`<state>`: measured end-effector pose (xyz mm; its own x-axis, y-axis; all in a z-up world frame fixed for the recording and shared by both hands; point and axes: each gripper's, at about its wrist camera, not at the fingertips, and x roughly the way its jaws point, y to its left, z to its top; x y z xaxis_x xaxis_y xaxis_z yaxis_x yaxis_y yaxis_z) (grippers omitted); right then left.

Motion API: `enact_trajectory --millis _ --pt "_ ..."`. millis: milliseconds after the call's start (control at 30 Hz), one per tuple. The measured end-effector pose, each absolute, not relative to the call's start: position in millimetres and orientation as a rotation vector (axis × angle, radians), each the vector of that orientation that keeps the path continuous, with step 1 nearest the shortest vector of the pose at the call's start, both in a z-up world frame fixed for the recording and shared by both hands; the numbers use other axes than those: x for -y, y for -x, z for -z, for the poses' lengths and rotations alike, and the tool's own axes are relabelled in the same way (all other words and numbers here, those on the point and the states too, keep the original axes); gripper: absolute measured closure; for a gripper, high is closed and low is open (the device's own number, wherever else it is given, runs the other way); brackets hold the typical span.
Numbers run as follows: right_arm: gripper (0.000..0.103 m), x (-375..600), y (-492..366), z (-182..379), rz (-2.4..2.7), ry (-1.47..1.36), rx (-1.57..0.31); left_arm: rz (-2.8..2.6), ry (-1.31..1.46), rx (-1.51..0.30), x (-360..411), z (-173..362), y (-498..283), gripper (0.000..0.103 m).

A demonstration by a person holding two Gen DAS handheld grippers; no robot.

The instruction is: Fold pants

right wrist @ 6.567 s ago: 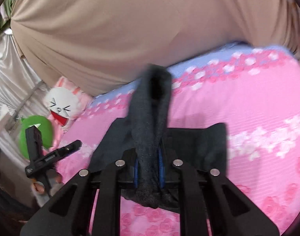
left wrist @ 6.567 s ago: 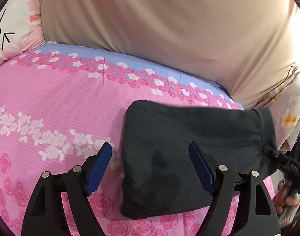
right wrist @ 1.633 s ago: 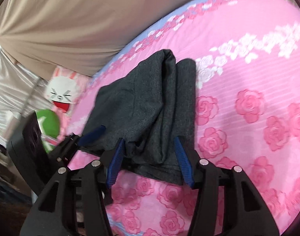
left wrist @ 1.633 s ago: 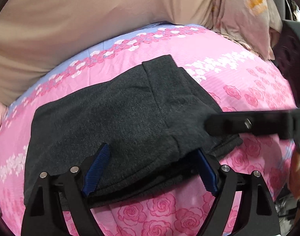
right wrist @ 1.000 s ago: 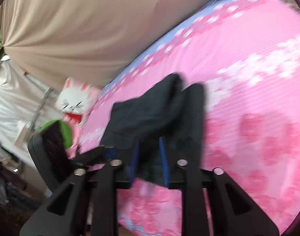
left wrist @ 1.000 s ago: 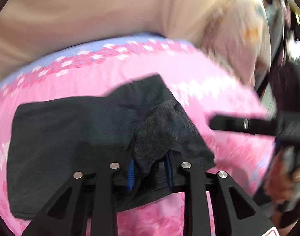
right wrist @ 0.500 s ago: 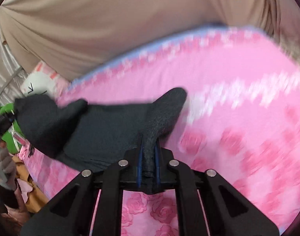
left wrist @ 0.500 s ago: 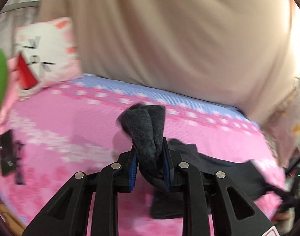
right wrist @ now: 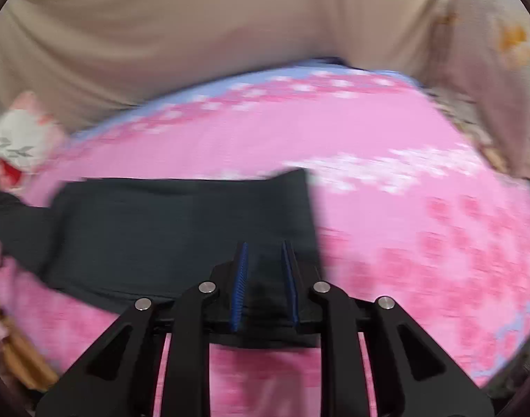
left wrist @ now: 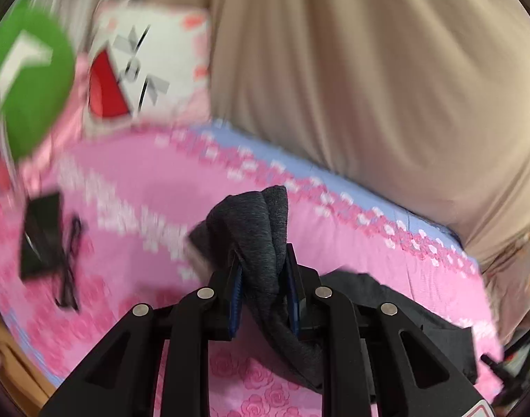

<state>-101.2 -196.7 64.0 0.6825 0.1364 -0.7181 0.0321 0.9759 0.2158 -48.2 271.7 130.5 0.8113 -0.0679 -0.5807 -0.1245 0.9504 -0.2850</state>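
Observation:
The dark grey pants (right wrist: pixel 181 222) lie stretched across the pink rose-print bed sheet (right wrist: pixel 421 243) in the right wrist view. My left gripper (left wrist: pixel 263 260) is shut on a bunched end of the pants (left wrist: pixel 261 222) and holds it above the bed; the rest trails down to the right (left wrist: pixel 404 312). My right gripper (right wrist: pixel 263 250) stands over the near right corner of the pants with its blue pads slightly apart; the blur hides whether cloth is pinched.
A white cartoon pillow (left wrist: pixel 143 66) and a green cushion (left wrist: pixel 25 80) sit at the bed's left end. A black device with a cord (left wrist: pixel 42 232) lies on the sheet at left. A beige curtain (left wrist: pixel 369 69) hangs behind the bed.
My left gripper has carried its end of the pants further left, unfolding them. The cloth raised in my right gripper half a second ago now lies flat, and its pads stand wider apart.

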Motion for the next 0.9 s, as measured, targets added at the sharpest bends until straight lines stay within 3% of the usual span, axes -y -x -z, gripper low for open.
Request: enact_trajectory --millis 33,67,233,267,367,467,567,667,733,767,867,900 --pt "0.056 179.8 93.9 -61.6 -0.127 -0.215 -0.833 -0.022 0.302 -0.611 -261.8 -139.3 50.2 0.085" --pt "0.051 156.6 84.3 -56.7 -0.194 -0.193 -0.847 -0.006 0.293 -0.6 -254.5 -145.3 50.5 0.085" --pt "0.049 72.8 44.1 -20.0 -0.336 -0.025 -0.937 0.027 0.288 -0.584 -233.7 -158.6 51.2 0.085" --pt "0.054 68.2 39.8 -11.5 -0.313 0.022 -0.945 0.028 0.288 -0.582 -232.4 -160.0 51.7 0.085" --pt "0.093 73.7 31.2 -15.3 -0.266 0.006 -0.929 0.041 0.284 -0.579 -227.2 -165.8 54.5 0.085" --pt "0.093 75.4 23.8 -27.1 -0.355 -0.099 -0.918 0.087 0.247 -0.559 -209.6 -180.3 55.0 0.085" --pt "0.091 63.2 16.2 -0.7 -0.438 -0.157 -0.984 0.173 0.202 -0.52 -176.7 -199.0 55.2 0.085" --pt "0.082 88.9 18.9 -9.1 -0.473 -0.294 -0.99 0.304 0.143 -0.471 -125.7 -220.9 64.1 0.087" --pt "0.066 125.3 27.1 -29.2 -0.45 -0.388 -0.918 0.413 0.089 -0.469 -79.9 -230.3 70.5 0.087" --pt "0.064 145.5 32.6 -39.7 -0.418 -0.403 -0.88 0.468 0.064 -0.473 -58.9 -230.2 72.7 0.085" --pt "0.047 204.4 50.9 -58.4 -0.262 -0.403 -0.804 0.587 0.024 -0.531 -3.8 -210.7 73.8 0.057" --pt "0.046 220.0 56.7 -60.5 -0.212 -0.401 -0.799 0.607 0.031 -0.561 6.8 -199.4 72.3 0.056"
